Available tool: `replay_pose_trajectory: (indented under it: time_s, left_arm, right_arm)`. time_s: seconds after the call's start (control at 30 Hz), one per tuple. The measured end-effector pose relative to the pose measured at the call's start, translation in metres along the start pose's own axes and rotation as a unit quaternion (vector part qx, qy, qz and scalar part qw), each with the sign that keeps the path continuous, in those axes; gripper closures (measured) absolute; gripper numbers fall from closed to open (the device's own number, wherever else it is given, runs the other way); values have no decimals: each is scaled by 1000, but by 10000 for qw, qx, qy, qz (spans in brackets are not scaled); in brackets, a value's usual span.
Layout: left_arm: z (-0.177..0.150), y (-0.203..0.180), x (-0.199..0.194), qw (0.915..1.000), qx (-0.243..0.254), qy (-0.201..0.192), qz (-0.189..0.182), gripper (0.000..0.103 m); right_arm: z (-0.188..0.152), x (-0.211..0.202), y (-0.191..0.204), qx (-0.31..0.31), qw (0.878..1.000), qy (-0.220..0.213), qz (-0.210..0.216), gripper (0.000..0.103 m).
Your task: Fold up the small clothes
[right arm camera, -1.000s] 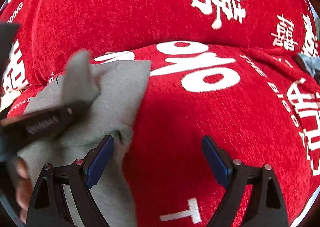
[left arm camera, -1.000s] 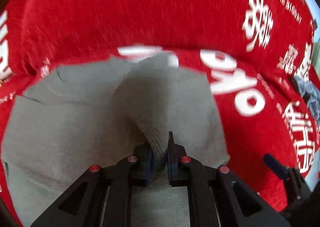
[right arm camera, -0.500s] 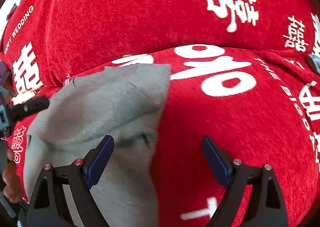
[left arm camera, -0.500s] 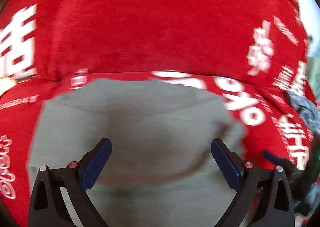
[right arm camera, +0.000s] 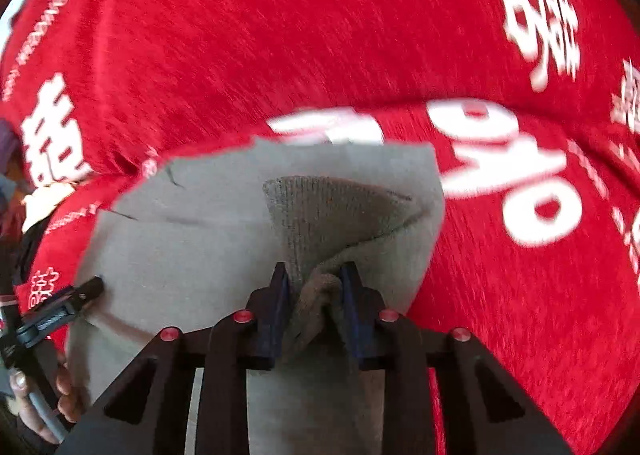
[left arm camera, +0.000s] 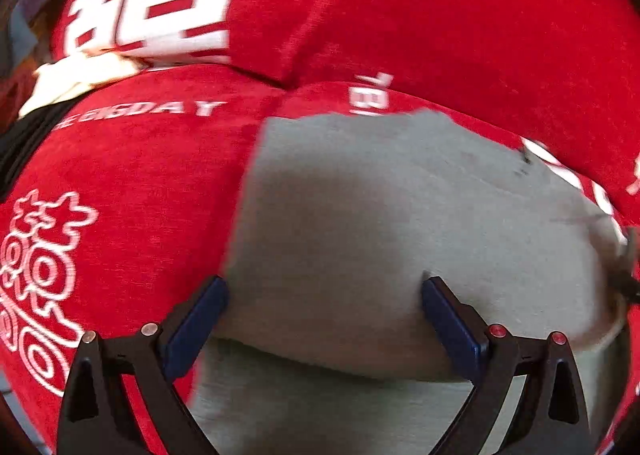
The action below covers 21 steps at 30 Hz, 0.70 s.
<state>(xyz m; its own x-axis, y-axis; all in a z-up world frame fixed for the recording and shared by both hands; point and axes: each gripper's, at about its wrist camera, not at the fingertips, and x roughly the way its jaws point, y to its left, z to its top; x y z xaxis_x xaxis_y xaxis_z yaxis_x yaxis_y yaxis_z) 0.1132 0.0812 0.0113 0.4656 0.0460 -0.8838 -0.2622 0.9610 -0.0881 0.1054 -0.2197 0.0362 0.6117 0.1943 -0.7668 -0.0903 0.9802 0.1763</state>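
Note:
A small grey garment (left arm camera: pixel 380 215) lies flat on a red cover. My left gripper (left arm camera: pixel 324 285) hovers wide open over its left part, one blue pad at the cloth's left edge and nothing pinched. In the right wrist view the same garment (right arm camera: pixel 180 255) has a ribbed cuff (right arm camera: pixel 304 215) lifted up from its right side. My right gripper (right arm camera: pixel 314 269) is closing on that cuff, and the bunched cloth fills the narrow gap and touches both pads. One of the left gripper's fingers (right arm camera: pixel 80 291) shows at the garment's left edge, with a hand (right arm camera: pixel 64 387) behind it.
The red plush cover (right arm camera: pixel 280 35) with white lettering spreads over a seat and a raised back cushion (left arm camera: pixel 440 15) behind the garment. A pale crumpled item (left arm camera: pixel 76 79) sits in the seam at far left. Bare red seat (right arm camera: pixel 520 295) lies to the garment's right.
My left gripper let go of the cuff, opened wide and slid left to the garment's left edge. My right gripper moved left over the garment and closed around the raised cuff.

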Motion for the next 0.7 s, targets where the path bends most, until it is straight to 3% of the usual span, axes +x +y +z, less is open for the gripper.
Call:
replay_pose_trajectory:
  time_s: [0.1,0.2,0.23,0.3,0.37,0.5,0.63,0.7]
  left_arm:
    - [0,9,3,9998,-115,128,-120,3]
    - [-2,6,-3,9999,92,48,-5,3]
    - [-2,6,-4,9999,149,39,26,3]
    - [-3,3,-13,9997,244,10,46,3]
    - [-2,-2,-29,9994,283,-132,-178,3]
    - [3,-32,-46,9965,593,-299,-513,3]
    - [0,-63,-35,9930,1017,-200,-574,3]
    - [-8,-63,-16,9945,1015,54,-269,3]
  right_arm:
    - [-6,-6,-4,-166,9997,-58,-193,74]
    - [-20,5,-30,14,9995,220,-208,41]
    - [-24,6,-41,159,9993,275,-178,35]
    - [-33,-7,-61,407,9991,122,-76,35]
    - [-36,-23,-68,461,9986,-90,-261,35]
    - [-28,-34,-42,106,9986,-378,-366,35]
    - [-19,-16,6,-533,9981,-224,-201,33]
    - [-25,0,13,-609,9977,58,-297,33]
